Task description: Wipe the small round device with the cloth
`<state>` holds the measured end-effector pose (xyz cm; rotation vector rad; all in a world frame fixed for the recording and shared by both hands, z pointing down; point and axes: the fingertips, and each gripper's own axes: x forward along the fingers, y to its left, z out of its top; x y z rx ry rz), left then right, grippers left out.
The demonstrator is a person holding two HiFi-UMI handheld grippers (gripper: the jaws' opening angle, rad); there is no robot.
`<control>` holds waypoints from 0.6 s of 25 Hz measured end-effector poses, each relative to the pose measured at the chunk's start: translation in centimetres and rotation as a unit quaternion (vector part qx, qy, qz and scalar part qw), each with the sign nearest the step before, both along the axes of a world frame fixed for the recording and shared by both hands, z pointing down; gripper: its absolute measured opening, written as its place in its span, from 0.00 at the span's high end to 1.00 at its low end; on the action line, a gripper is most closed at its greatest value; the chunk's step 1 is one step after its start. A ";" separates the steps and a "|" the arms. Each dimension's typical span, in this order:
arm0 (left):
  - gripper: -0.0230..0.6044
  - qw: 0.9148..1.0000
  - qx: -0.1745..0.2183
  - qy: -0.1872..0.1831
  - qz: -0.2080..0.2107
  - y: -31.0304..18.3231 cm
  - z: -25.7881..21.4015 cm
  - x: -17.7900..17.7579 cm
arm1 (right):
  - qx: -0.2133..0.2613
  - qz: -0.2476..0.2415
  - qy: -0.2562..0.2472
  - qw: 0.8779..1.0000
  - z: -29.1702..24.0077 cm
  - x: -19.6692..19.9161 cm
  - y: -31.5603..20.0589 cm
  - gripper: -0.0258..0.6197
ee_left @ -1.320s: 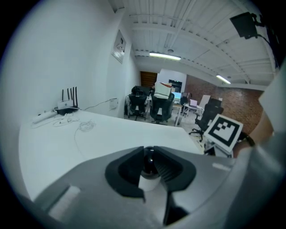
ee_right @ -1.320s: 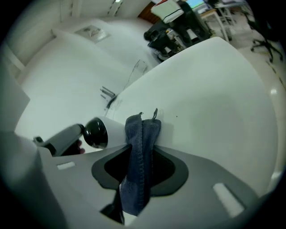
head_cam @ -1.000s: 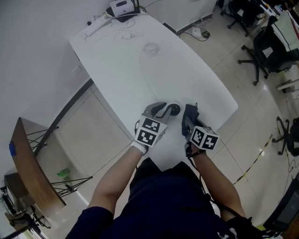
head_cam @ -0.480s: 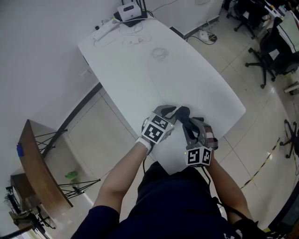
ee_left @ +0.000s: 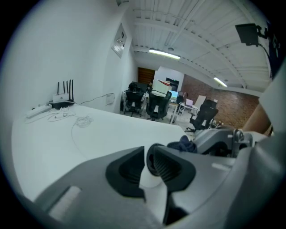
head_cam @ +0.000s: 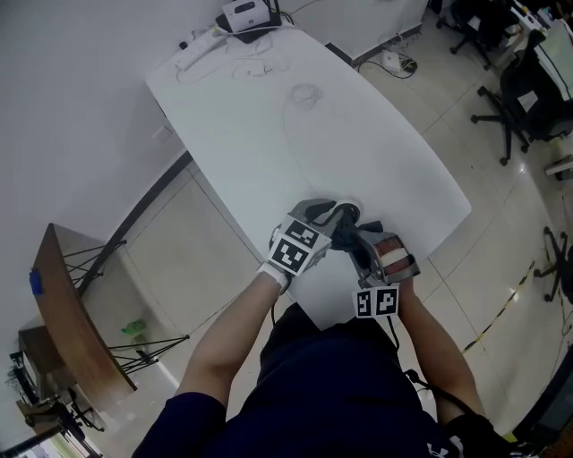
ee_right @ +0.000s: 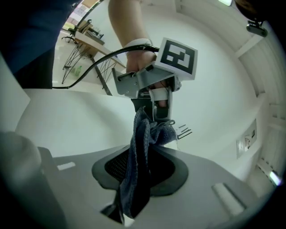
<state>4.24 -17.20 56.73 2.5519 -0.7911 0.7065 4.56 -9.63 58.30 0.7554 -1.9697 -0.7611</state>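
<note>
Left gripper view shows the left gripper (ee_left: 149, 147) with its pads drawn nearly together on the small round device (ee_left: 150, 162). The device's dark rim sits wedged between them, and these jaws have just been closing a little further. In the head view the device is at this gripper's tips, over the near end of the white table (head_cam: 269, 134).

Just beside it is the dark blue cloth (ee_right: 136, 188), clamped between the pads of the right gripper (ee_right: 149, 154). In the right gripper view the cloth runs out from the jaws, and its bunched free end reaches the left gripper's jaw tips. Whether it touches the device itself cannot be told. The two grippers face each other closely, tips almost meeting, and the person's left hand (ee_right: 136, 56) is wrapped round the left gripper's handle behind its marker cube.

At the far end of the table, well apart from the grippers, lie a loosely coiled cable (head_cam: 304, 94), a white power strip (head_cam: 199, 45) and a router (head_cam: 243, 13) with upright antennas. Office chairs (head_cam: 528, 85) stand on the tiled floor to the right.
</note>
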 end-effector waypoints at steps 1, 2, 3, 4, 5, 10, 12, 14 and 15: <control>0.87 1.000 0.001 0.000 -0.001 -0.1 0.1 -0.1 | 0.001 -0.009 0.008 1.000 0.4 -0.2 0.2 0.78; 0.87 1.000 0.002 0.000 -0.002 -0.2 0.0 -0.1 | -0.001 -0.019 0.016 1.000 0.8 -0.4 0.3 0.78; 0.87 1.000 0.001 0.001 -0.003 -0.2 -0.2 -0.1 | -0.005 -0.028 0.026 0.999 1.4 -0.5 0.5 0.79; 0.87 1.000 -0.002 0.004 -0.002 -0.1 -0.5 0.1 | -0.010 -0.035 0.037 0.999 2.0 -0.6 0.6 0.79; 0.87 1.000 -0.004 0.008 -0.001 0.0 -0.9 0.3 | -0.017 -0.039 0.048 0.998 2.6 -0.7 0.6 0.79; 0.87 1.000 0.005 0.000 -0.010 -0.4 0.0 -0.1 | -0.045 -0.035 0.082 0.995 4.9 -0.5 -0.5 0.78; 0.86 1.000 0.004 0.000 -0.011 -0.4 0.0 -0.2 | -0.060 -0.042 0.098 0.992 6.0 -0.6 -0.4 0.78; 0.86 1.000 0.005 0.000 -0.013 -0.3 -0.1 -0.2 | -0.076 -0.043 0.115 0.990 7.1 -0.5 -0.1 0.78; 0.86 1.000 0.005 -0.002 -0.014 -0.3 -0.1 -0.1 | -0.082 -0.042 0.120 0.989 7.5 -0.5 0.0 0.78</control>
